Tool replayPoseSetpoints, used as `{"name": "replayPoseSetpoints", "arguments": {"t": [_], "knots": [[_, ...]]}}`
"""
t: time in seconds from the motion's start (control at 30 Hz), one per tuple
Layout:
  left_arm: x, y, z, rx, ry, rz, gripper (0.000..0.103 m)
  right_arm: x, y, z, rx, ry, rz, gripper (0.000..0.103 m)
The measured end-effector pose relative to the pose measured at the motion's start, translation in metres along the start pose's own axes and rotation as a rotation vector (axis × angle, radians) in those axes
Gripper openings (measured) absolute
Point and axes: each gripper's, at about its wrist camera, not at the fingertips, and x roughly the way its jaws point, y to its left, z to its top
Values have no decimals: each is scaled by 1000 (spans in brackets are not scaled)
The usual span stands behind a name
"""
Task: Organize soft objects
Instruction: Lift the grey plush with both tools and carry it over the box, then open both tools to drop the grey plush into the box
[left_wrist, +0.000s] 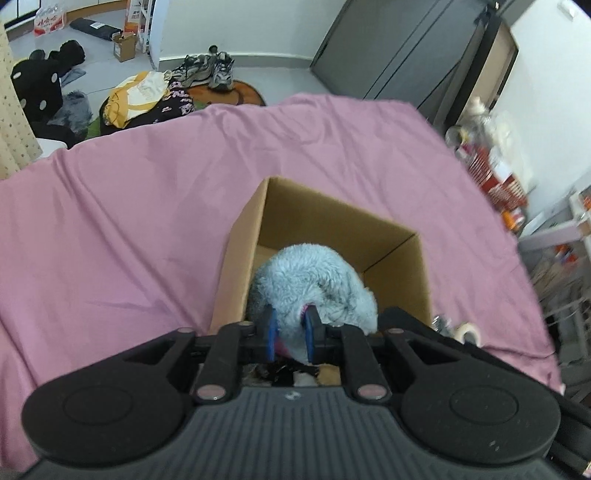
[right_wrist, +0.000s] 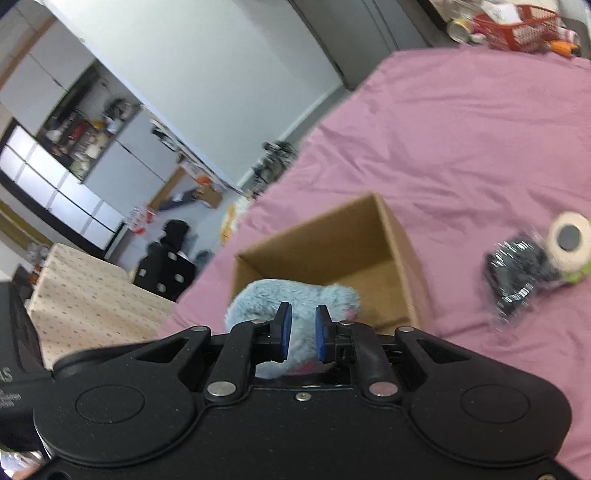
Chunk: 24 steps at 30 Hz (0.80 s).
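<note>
A plush toy (left_wrist: 314, 280) sits partly inside the box (left_wrist: 391, 236) on the bedsheet (left_wrist: 129, 221).

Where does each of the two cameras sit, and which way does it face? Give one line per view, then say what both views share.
Left wrist view: sits on the left tool, looking steeply down along its blue fingers at the blue plush toy over the cardboard box; only the tool's black body shows.
Right wrist view: sits on the right tool, looking down and tilted at the same toy and box, with a tape roll beside; only its own tool shows.
Shared: toy, box, pink bedsheet.
</note>
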Motion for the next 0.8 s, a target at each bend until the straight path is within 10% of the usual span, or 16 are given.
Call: {"name": "replayPoseSetpoints", "arguments": {"t": [0.27,0.8], "knots": [[-27,-17,-5,48,-40,31,22,-35,-5,3,-2,-47,16,35],[-74,-65,-19,109,-132,66,68,-102,-29,16,24,-130,21,82]]}}
